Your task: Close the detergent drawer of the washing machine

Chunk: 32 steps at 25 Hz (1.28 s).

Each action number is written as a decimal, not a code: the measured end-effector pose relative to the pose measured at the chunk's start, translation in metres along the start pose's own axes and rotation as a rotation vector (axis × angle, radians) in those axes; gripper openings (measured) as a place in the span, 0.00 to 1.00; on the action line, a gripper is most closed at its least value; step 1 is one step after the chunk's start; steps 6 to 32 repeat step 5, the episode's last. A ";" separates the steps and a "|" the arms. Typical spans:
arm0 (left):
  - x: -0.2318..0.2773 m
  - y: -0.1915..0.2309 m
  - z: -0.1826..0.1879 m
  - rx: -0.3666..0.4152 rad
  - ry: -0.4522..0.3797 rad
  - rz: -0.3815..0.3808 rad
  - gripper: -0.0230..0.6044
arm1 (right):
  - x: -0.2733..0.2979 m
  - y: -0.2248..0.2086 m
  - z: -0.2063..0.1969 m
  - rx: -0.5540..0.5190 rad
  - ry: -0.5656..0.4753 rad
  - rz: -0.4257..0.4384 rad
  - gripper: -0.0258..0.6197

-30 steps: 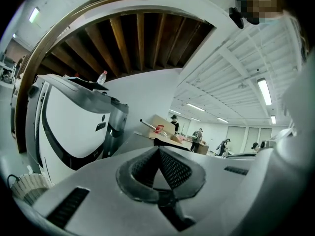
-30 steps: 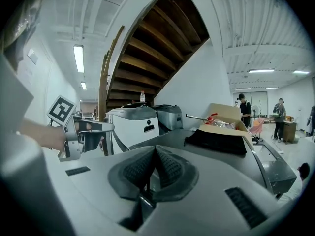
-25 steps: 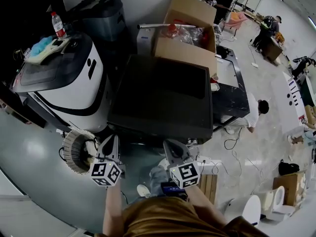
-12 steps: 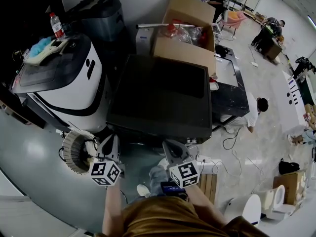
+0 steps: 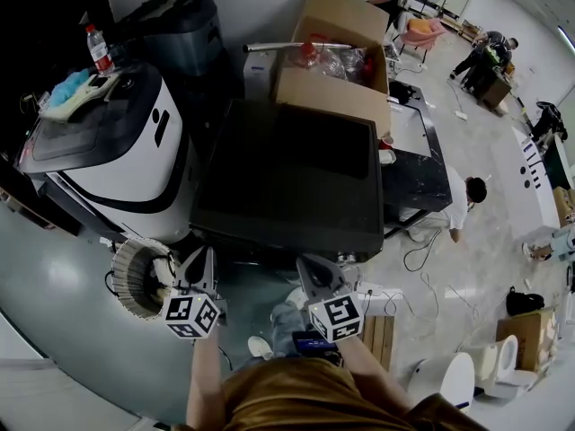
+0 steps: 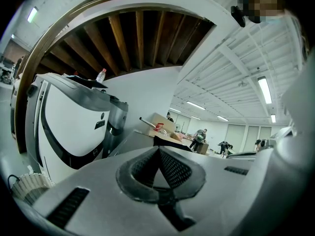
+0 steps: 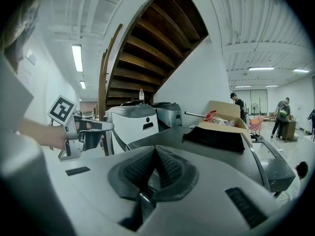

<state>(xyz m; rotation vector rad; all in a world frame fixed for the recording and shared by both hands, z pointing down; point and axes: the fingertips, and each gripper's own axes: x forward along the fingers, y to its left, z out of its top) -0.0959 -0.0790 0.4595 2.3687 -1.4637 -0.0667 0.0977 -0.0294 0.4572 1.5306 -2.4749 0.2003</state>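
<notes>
The detergent drawer cannot be made out in any view: in the head view the front face of the dark square-topped washing machine (image 5: 287,178) is hidden below its top edge, and both gripper views look only across its top. The machine stands beside a white-and-black rounded appliance (image 5: 117,160), with an open brown cardboard box (image 5: 337,61) behind it. The left gripper (image 5: 205,257) and the right gripper (image 5: 310,266) are held low and close to the person's body, side by side but apart. Both point at the machine's near edge and sit just short of it. The left fingers (image 6: 172,168) meet at their tips with nothing between them. The right fingers (image 7: 170,168) are likewise pressed together and empty.
</notes>
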 end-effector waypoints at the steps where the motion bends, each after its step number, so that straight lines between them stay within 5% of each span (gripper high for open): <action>1: 0.001 -0.001 0.000 0.012 0.004 0.000 0.07 | 0.000 -0.001 0.000 -0.001 0.000 -0.001 0.06; 32: 0.006 -0.004 -0.001 0.046 0.015 -0.005 0.07 | 0.002 -0.005 0.002 -0.006 0.000 -0.004 0.06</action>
